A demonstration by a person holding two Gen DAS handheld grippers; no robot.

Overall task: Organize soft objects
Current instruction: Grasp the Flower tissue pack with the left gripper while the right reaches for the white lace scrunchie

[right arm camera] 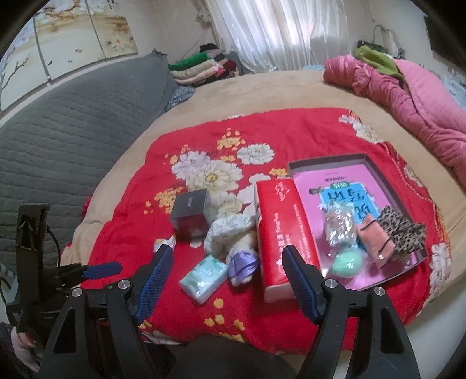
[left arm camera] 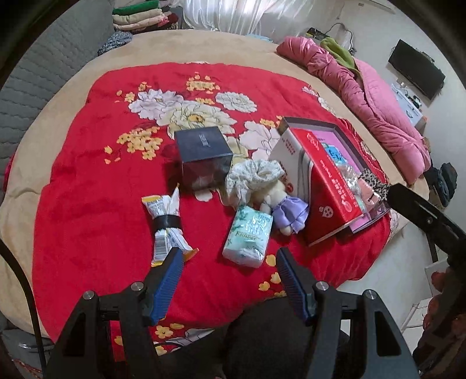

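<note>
On the red floral blanket (left arm camera: pixel 96 186) lie a mint tissue pack (left arm camera: pixel 249 236), a plush doll in a purple dress (left arm camera: pixel 287 205), a cream floral cloth (left arm camera: pixel 252 175) and a yellow-white snack pouch (left arm camera: pixel 167 221). My left gripper (left arm camera: pixel 228 259) is open and empty, just short of the tissue pack. My right gripper (right arm camera: pixel 227 256) is open and empty above the tissue pack (right arm camera: pixel 204 277) and doll (right arm camera: pixel 241 262). An open box tray (right arm camera: pixel 364 175) holds a leopard-print piece (right arm camera: pixel 402 233), a pink cloth (right arm camera: pixel 375 242), a mint ball (right arm camera: pixel 345 263) and a clear bag (right arm camera: pixel 339 226).
A red carton (right arm camera: pixel 282 233) leans on the tray's left side. A dark cube box (left arm camera: pixel 204 157) stands behind the cloth. A pink quilt (left arm camera: pixel 372 96) lies at the bed's right edge, folded clothes (left arm camera: pixel 139 17) at the far back. The grey headboard (right arm camera: pixel 72 122) is on the left.
</note>
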